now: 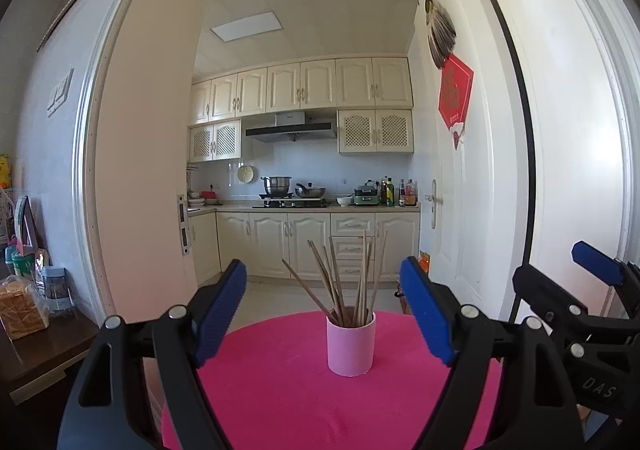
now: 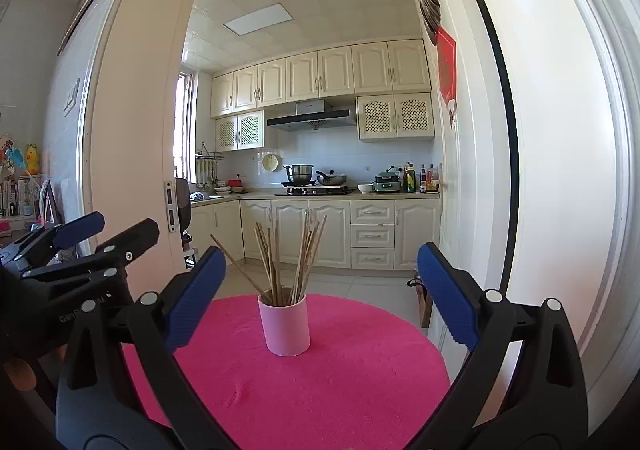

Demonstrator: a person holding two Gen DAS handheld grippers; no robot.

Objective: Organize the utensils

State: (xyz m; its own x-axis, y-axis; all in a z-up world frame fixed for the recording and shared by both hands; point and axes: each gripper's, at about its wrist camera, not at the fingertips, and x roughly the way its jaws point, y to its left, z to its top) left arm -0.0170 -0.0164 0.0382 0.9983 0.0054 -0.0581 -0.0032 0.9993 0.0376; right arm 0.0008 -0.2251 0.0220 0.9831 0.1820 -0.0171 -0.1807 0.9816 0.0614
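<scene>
A pink cup (image 1: 351,344) of wooden chopsticks (image 1: 348,278) stands upright on the pink-covered desk (image 1: 280,390). The left gripper (image 1: 322,314) and right gripper (image 2: 320,296) are both spread apart, empty, short of the cup. The right gripper's body reads "DAS".

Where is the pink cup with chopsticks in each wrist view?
Left wrist view: pink cup stands just right of centre, low, on the pink tablecloth.
Right wrist view: it stands just left of centre, low, on the same cloth.
Shared landmark: the range hood above the stove.
</scene>
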